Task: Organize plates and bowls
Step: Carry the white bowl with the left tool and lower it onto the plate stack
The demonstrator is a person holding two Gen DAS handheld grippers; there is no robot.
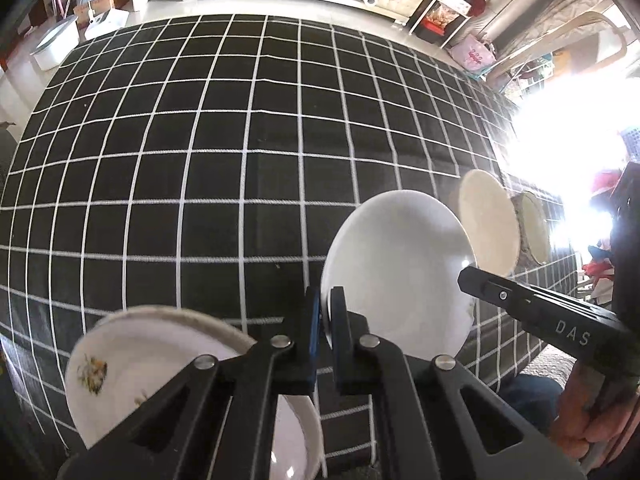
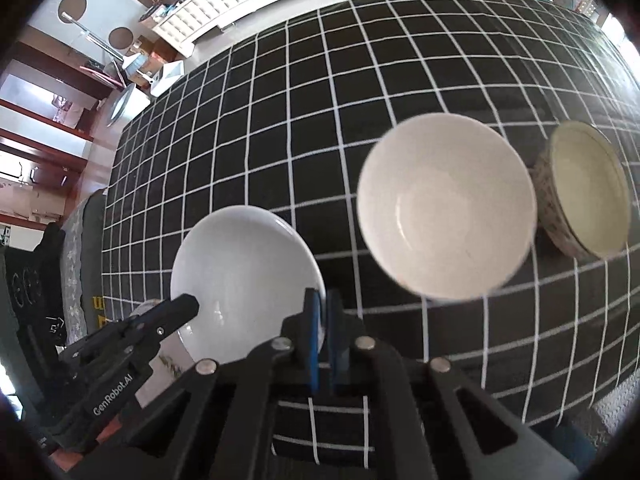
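Both my left gripper [image 1: 329, 312] and right gripper [image 2: 323, 320] are clamped on opposite rim edges of the white plate [image 1: 396, 272], held above the checked cloth [image 1: 200, 160] beside the floral plate [image 1: 132, 368]; uneven pull could slip it.

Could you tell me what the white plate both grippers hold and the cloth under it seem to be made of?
White plate: probably glazed ceramic or porcelain; smooth, glossy, with bright highlights. Checked cloth: seemingly woven fabric, matte black with white grid lines and faint creases.
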